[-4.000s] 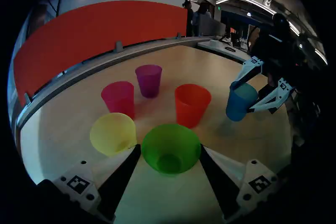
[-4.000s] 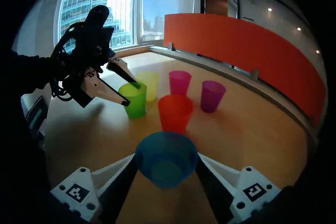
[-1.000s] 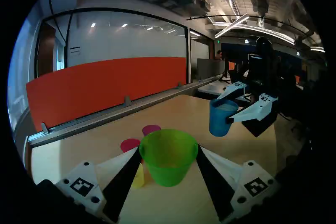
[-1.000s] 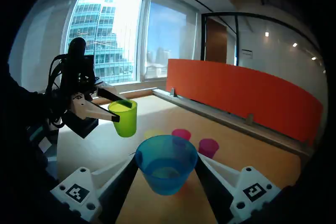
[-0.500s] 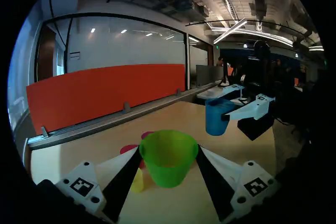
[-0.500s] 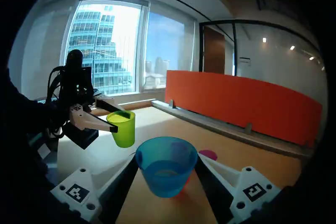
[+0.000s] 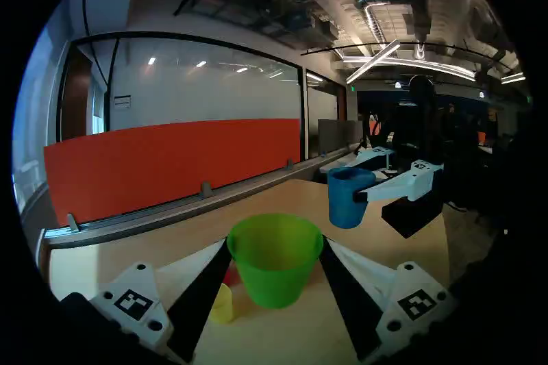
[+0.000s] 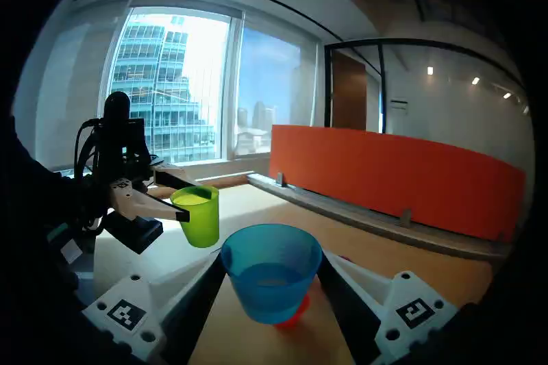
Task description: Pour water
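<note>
My left gripper (image 7: 275, 270) is shut on a green cup (image 7: 275, 266), held upright above the wooden table (image 7: 370, 242). In the right gripper view the same green cup (image 8: 197, 214) hangs at mid-left, pinched by the left gripper (image 8: 179, 209). My right gripper (image 8: 271, 281) is shut on a blue cup (image 8: 271, 280) with water in its bottom. The left gripper view shows that blue cup (image 7: 346, 196) upright at right of centre, in the right gripper (image 7: 359, 183). The two cups are apart, at about the same height.
A yellow cup (image 7: 220, 302) and a red cup (image 7: 233, 274) peek out beside the green one, low on the table. An orange cup (image 8: 296, 310) shows under the blue cup. An orange divider (image 8: 411, 173) runs along the table's far edge. Large windows (image 8: 178, 111) stand behind.
Both grippers have risen with their cups; the table and the cups standing on it have dropped lower in both views. The blue cup has drifted slightly left and closer in the left gripper view.
</note>
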Motion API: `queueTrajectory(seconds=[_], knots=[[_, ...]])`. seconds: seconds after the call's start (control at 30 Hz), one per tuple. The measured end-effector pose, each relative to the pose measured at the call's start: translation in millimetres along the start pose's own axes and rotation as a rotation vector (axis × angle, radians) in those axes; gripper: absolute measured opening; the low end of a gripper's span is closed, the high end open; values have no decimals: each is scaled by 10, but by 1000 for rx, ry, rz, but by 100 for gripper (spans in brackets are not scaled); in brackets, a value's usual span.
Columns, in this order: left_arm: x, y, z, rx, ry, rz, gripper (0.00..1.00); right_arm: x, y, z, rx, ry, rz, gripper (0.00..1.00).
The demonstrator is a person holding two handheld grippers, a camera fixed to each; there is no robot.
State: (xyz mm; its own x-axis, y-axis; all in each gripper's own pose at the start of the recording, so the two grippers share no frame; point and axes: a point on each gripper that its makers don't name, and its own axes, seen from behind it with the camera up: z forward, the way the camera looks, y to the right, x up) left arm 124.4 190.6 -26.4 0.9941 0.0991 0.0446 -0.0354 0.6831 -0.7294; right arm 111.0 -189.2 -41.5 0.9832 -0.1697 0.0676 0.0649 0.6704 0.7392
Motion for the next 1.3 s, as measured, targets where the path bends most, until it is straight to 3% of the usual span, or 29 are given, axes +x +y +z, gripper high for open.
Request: queueTrajectory(seconds=[0.47,1.3], knots=[[110,34,-15,-11,53,-22,89,49,7,-1,-3,6,-4,91],[107,113,-9,-30,56,-18,89,236,6,56,6,11,-57,91]])
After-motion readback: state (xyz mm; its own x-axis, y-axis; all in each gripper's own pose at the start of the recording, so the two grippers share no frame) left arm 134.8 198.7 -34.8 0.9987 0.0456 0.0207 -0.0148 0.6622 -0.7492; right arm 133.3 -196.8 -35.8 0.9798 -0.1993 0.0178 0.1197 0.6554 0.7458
